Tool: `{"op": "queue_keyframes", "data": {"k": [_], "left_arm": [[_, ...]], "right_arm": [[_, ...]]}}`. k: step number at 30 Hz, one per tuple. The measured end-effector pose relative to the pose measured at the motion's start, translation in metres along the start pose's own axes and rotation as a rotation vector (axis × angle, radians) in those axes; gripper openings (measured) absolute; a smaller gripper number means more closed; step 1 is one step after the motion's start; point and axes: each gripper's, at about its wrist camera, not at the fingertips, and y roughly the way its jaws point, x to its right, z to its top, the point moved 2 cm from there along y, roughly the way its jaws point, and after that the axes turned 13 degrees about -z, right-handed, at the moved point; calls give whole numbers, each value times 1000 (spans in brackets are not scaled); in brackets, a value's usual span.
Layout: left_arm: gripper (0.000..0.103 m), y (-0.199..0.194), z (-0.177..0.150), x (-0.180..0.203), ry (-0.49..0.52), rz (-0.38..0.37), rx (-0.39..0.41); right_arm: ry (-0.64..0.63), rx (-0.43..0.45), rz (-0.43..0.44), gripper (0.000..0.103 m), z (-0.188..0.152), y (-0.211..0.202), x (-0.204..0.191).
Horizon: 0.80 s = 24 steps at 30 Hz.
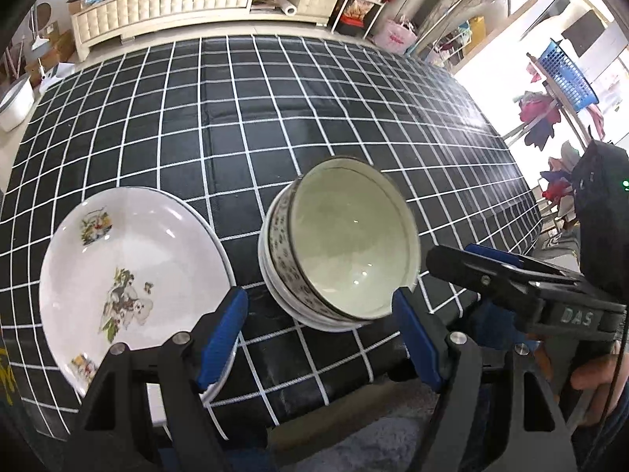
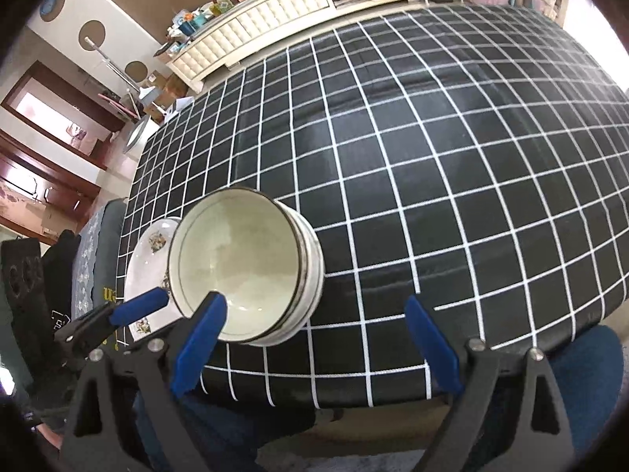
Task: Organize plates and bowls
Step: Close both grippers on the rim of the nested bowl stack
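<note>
A stack of nested bowls with patterned sides and pale insides stands near the front edge of the table; it also shows in the right wrist view as the bowls. Left of it lie white flowered plates, stacked, seen again as the plates. My left gripper is open above the front edge, one finger over the plates' rim and the other by the bowls' near rim. My right gripper is open too, its left finger in front of the bowls' near rim. Nothing is held.
A black tablecloth with a white grid covers the table. A cream cabinet runs behind it, with a white basin far left and a blue basket at right. The person's blue trouser legs are under the front edge.
</note>
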Motion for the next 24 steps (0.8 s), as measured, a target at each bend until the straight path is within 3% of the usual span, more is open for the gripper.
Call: {"op": "queue_keyframes", "data": {"k": [4,9,15,24], "left_arm": [[73,6,9,-13,-21,-46,-7],[61,16,19,-23,-28,-79,-29],[47,25,27,-32,-49,-88,-68],[46,34,31,-40,-34,-78,-144]], "right_arm": [[-1,1,-8,94,5,4,1],[-5,-31,36,94,12,15,-8],[10,-105,37,76,16,32,-11],[16,-204,22,60,10,52,-4]]}}
